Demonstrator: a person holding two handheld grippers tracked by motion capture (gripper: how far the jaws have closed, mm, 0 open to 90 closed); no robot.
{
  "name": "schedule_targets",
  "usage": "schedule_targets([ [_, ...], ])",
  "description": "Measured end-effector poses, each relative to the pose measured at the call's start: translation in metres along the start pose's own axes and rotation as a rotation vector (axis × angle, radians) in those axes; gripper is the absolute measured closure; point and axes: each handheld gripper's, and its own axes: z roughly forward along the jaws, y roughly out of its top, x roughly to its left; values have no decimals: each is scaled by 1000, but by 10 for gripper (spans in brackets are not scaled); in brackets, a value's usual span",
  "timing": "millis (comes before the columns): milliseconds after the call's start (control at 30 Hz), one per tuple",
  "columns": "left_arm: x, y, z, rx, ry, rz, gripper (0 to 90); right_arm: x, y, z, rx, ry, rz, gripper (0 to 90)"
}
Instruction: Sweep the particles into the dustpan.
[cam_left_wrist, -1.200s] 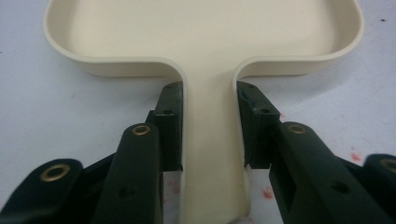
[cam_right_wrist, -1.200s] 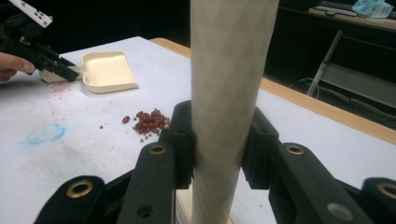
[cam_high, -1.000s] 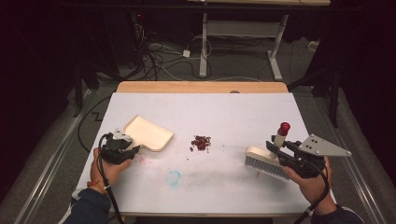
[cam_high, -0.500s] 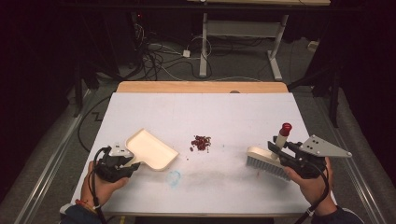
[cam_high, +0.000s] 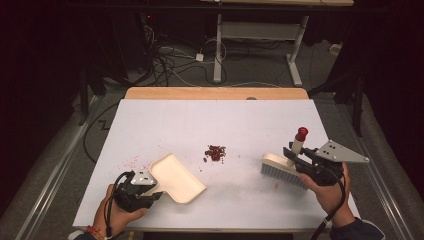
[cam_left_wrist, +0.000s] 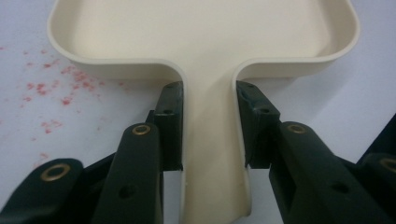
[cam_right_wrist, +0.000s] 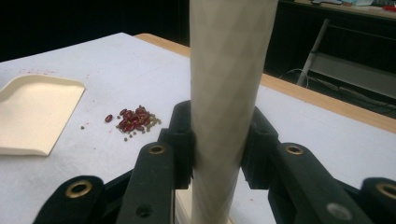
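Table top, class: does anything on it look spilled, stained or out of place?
Yes. A small heap of red beans lies loose mid-table, between the dustpan and the brush. Red speckled stains mark the white table left of the dustpan, and a fainter red spot sits by the brush bristles.

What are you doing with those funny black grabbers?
A person is getting ready to sweep. The left tool grips the handle of a cream plastic dustpan. The right tool holds a cream brush with a red-tipped handle. A small pile of red beans lies between them on the white table.
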Motion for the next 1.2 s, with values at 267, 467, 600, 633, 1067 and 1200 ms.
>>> schedule_targets([
  [267,-4,8,12,1,15,-10,641,1,7,20,-10,9,4,697],
  [467,-8,12,16,14,29,-9,641,4,25,49,-29,14,5,697],
  [600,-9,14,18,12,39,-12,641,8,39,79,-36,12,2,697],
  [633,-10,14,19,11,36,-16,641,9,42,88,-35,10,6,697],
  [1067,-11,17,28,13,47,-20,640,33,58,174,-12,-57,3,697],
  [1200,-11,19,30,10,44,-25,640,38,55,185,-20,-47,15,697],
])
